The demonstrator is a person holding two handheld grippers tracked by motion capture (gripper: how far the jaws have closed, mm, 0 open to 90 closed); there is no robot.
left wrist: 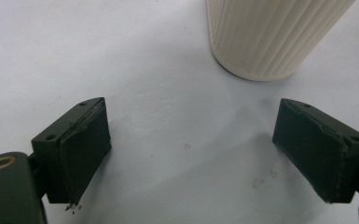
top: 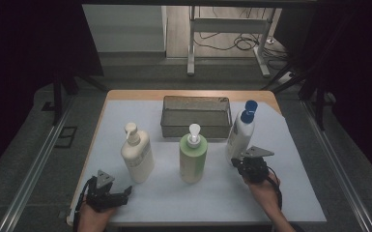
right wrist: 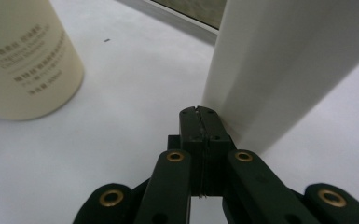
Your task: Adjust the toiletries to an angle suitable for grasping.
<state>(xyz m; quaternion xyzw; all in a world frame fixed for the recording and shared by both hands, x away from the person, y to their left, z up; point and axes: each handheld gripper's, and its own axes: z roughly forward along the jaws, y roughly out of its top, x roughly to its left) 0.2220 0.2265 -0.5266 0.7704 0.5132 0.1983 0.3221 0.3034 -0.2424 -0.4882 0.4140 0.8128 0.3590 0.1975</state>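
Note:
Three bottles stand in a row on the white sheet. At the left is a cream pump bottle [top: 137,155], in the middle a green pump bottle [top: 193,155], at the right a white bottle with a blue cap [top: 241,134]. My left gripper [top: 119,194] lies near the front left corner, short of the cream bottle. Its jaws stand wide open with nothing between them [left wrist: 192,109], and the cream bottle's ribbed base [left wrist: 270,37] is just ahead. My right gripper [top: 238,163] is shut and empty, its tips [right wrist: 199,112] against the foot of the white bottle [right wrist: 284,60].
A grey wire mesh basket [top: 193,129] stands at the back middle of the table, behind the bottles. A pale labelled bottle [right wrist: 23,60] stands to the left in the right gripper view. Bare white sheet [top: 222,198] lies along the front edge between my hands.

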